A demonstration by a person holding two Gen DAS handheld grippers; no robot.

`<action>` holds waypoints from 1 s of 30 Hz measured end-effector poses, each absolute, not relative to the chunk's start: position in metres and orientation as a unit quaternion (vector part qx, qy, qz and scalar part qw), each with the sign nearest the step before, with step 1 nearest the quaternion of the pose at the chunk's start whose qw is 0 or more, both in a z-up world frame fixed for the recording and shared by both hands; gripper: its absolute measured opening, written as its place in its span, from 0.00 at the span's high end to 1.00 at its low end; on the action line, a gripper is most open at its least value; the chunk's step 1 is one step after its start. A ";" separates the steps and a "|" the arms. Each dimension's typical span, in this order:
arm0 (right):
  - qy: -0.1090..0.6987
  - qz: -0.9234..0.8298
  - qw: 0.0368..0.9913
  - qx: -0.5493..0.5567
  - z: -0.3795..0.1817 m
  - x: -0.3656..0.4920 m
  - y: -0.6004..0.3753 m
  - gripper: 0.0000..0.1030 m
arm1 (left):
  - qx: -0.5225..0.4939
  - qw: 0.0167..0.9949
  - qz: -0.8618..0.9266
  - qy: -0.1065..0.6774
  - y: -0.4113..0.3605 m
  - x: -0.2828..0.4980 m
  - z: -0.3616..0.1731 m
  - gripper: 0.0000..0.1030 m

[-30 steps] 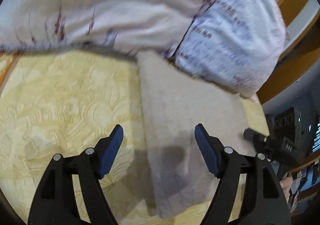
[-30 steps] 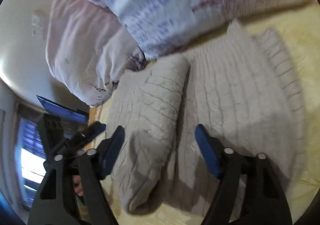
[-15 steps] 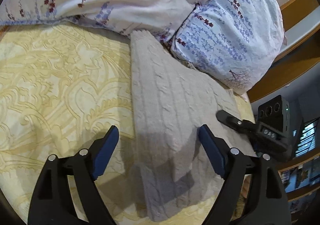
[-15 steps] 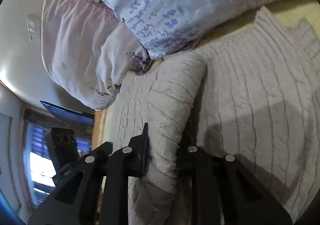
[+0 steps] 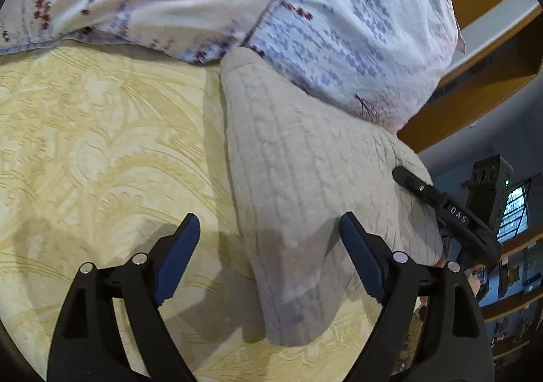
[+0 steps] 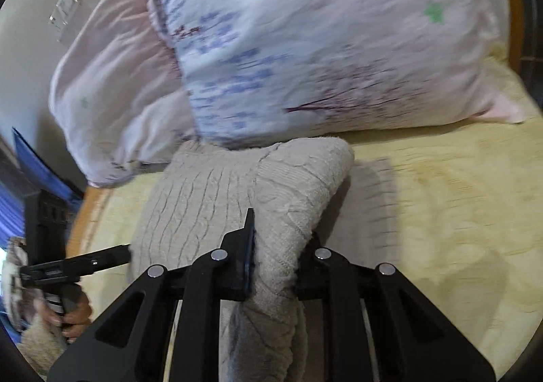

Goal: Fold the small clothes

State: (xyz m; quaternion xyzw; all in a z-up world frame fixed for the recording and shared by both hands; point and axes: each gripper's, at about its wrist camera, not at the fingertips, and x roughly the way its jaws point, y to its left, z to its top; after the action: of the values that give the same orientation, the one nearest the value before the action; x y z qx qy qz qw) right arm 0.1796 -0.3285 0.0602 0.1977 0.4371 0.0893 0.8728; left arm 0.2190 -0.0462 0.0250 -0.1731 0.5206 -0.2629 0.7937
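Sweater point(image 6: 210, 198) half-folded by the pillows point(image 6: 305, 42) at the bed's point(image 5: 85, 144) head: right gripper point(image 6: 275, 266) pinches a folded-over part, left gripper's point(image 5: 269, 239) jaws gape empty, more folds remain.

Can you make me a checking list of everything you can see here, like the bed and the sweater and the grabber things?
Surface: yellow patterned bedspread, sweater lying on it.
Job's things: beige knitted sweater, one part lifted and draped from the right hand-held gripper.
Clutter: floral pillow and pale pink pillow at the sweater's top end.
Grippers: left hand-held gripper open above the sweater, holding nothing; right hand-held gripper shut on a sweater fold.
Cables: nothing seen.
Surroundings: wooden bed frame, wall switch plate, bright window, shelves at the edge, too blurred to detail.
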 end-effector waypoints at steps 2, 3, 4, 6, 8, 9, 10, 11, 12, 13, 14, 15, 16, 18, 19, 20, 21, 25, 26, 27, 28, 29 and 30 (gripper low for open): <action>0.431 0.080 0.880 0.184 0.063 0.175 -0.334 0.83 | -0.168 0.791 -0.270 0.523 -0.054 0.217 0.023 0.18; 0.429 0.077 0.882 0.181 0.063 0.173 -0.336 0.83 | -0.165 0.791 -0.272 0.523 -0.057 0.215 0.022 0.18; 0.432 0.073 0.881 0.178 0.060 0.173 -0.337 0.83 | -0.161 0.791 -0.272 0.524 -0.060 0.214 0.022 0.18; 0.466 0.053 0.868 0.162 0.041 0.179 -0.337 0.82 | -0.154 0.788 -0.274 0.529 -0.066 0.212 0.019 0.18; 0.482 0.051 0.855 0.185 0.026 0.179 -0.343 0.77 | -0.149 0.786 -0.276 0.533 -0.071 0.210 0.017 0.18; 0.478 0.055 0.853 0.202 0.026 0.176 -0.347 0.74 | -0.147 0.785 -0.277 0.534 -0.071 0.208 0.016 0.18; 0.474 0.059 0.851 0.218 0.027 0.171 -0.352 0.67 | -0.145 0.785 -0.278 0.534 -0.071 0.207 0.016 0.18; 0.471 0.064 0.847 0.237 0.030 0.165 -0.358 0.56 | -0.143 0.785 -0.277 0.535 -0.071 0.206 0.015 0.18; 0.464 0.072 0.845 0.254 0.033 0.156 -0.363 0.51 | -0.142 0.786 -0.276 0.535 -0.069 0.204 0.015 0.18; 0.459 0.076 0.845 0.263 0.036 0.149 -0.366 0.43 | -0.142 0.786 -0.275 0.535 -0.069 0.204 0.014 0.18; 0.453 0.079 0.846 0.271 0.040 0.137 -0.371 0.43 | -0.144 0.785 -0.275 0.536 -0.066 0.203 0.014 0.18; 0.450 0.081 0.846 0.273 0.042 0.131 -0.370 0.43 | -0.146 0.784 -0.276 0.536 -0.065 0.202 0.013 0.18; 0.449 0.085 0.846 0.275 0.043 0.125 -0.371 0.44 | -0.147 0.783 -0.276 0.537 -0.064 0.201 0.012 0.18; 0.454 0.090 0.843 0.275 0.043 0.112 -0.368 0.44 | -0.148 0.781 -0.275 0.541 -0.063 0.198 0.009 0.18; 0.460 0.088 0.841 0.269 0.041 0.106 -0.365 0.44 | -0.151 0.778 -0.276 0.544 -0.063 0.196 0.007 0.19; 0.465 0.087 0.840 0.266 0.039 0.103 -0.360 0.49 | -0.152 0.776 -0.277 0.547 -0.062 0.194 0.006 0.19; 0.469 0.089 0.839 0.262 0.037 0.099 -0.357 0.54 | -0.152 0.773 -0.276 0.550 -0.063 0.192 0.004 0.20; 0.464 0.094 0.849 0.235 0.036 0.089 -0.348 0.87 | -0.150 0.772 -0.283 0.549 -0.066 0.183 0.002 0.37; 0.456 0.089 0.855 0.231 0.040 0.086 -0.349 0.89 | -0.153 0.769 -0.287 0.550 -0.067 0.182 0.002 0.41; 0.447 0.092 0.857 0.239 0.043 0.084 -0.351 0.90 | -0.159 0.765 -0.293 0.552 -0.069 0.182 0.002 0.49; 0.436 0.095 0.861 0.245 0.048 0.080 -0.354 0.91 | -0.163 0.761 -0.298 0.553 -0.070 0.180 0.001 0.57; 0.427 0.096 0.866 0.243 0.053 0.077 -0.355 0.91 | -0.161 0.761 -0.300 0.552 -0.071 0.177 0.002 0.58; 0.424 0.095 0.869 0.238 0.056 0.075 -0.355 0.91 | -0.155 0.765 -0.300 0.549 -0.072 0.175 0.002 0.63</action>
State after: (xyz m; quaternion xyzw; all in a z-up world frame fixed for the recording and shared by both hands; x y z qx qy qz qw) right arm 0.0746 -0.3550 0.0555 0.2384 0.4237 0.0951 0.8687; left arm 0.1748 -0.0720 0.0019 -0.1552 0.5487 -0.2997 0.7648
